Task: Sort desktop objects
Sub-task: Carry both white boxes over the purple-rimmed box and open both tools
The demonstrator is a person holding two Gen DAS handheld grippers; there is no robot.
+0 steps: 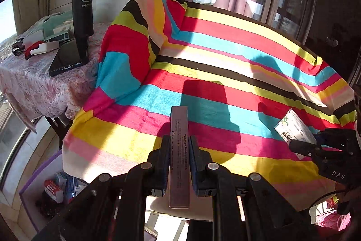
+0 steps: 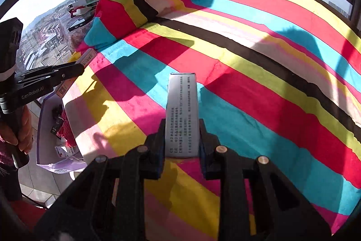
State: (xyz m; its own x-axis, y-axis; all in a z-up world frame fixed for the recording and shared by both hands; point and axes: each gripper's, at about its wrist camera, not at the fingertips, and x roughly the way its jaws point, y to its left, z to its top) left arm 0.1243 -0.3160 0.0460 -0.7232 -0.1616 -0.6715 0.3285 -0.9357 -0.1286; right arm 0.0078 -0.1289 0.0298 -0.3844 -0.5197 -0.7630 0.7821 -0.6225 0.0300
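Now left gripper point(image 1: 179, 146) clamped on a slim box point(image 1: 179, 128) pointing straight ahead, right gripper point(image 2: 182, 128) gripping a wider box point(image 2: 182, 114) lengthwise, both above the striped cloth point(image 2: 259, 73).

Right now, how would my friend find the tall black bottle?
Look past the striped blanket to the small table with the pinkish cloth on its left. The black bottle stands upright there, just behind a flat black phone. It is the tallest thing on that table, with a silvery logo and a metal rim on top.
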